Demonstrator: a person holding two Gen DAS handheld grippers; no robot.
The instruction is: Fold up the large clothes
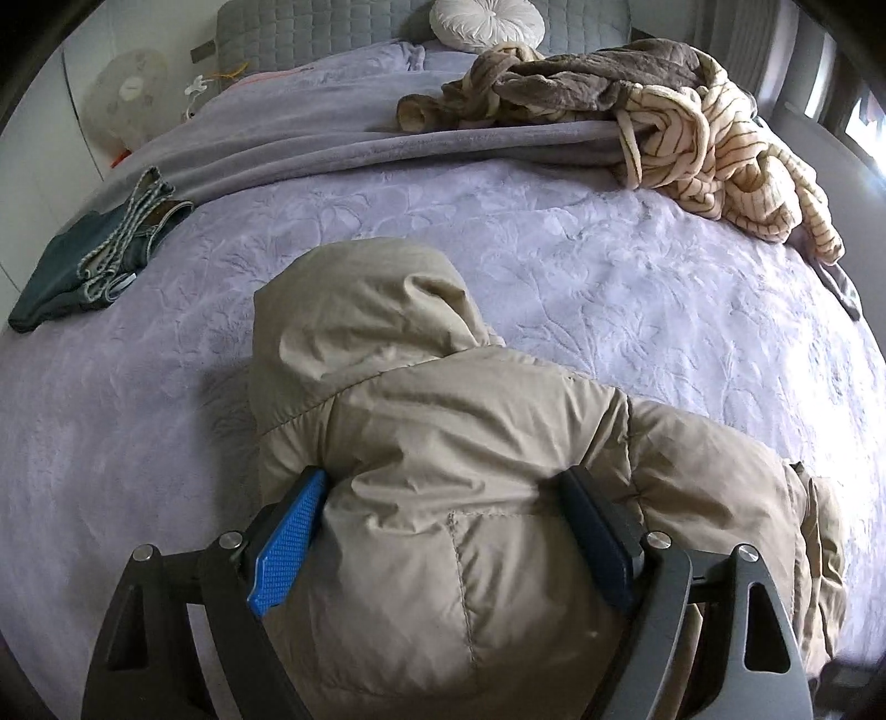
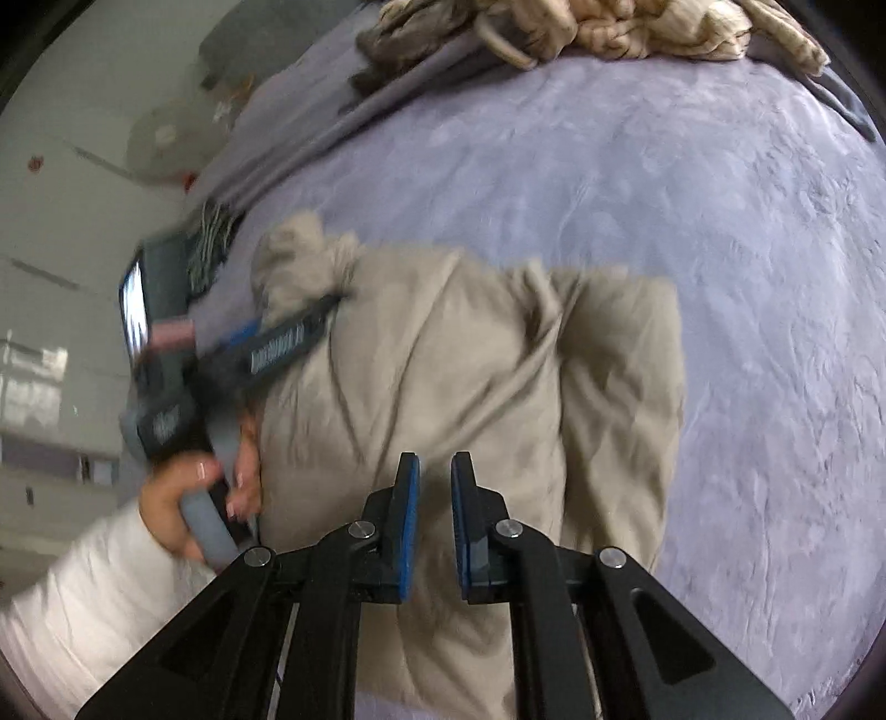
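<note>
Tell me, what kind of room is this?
Most likely a bedroom. A wide bed with a fuzzy lavender blanket fills the view, a round white tufted cushion sits against a grey quilted headboard, and a puffy beige hooded jacket lies on it.

Little can be read. In the right wrist view, left of centre, the left gripper (image 2: 293, 338) carries a strip of white lettering along the side of its dark finger — motion blur smears it, and no letter can be made out. Lower on the same tool, on its dark body at the left of the frame, sits a pale mark or logo, equally blurred. A bright screen (image 2: 134, 315) at the left edge shows only glare. The left wrist view holds no writing, brand, number or sign.
</note>
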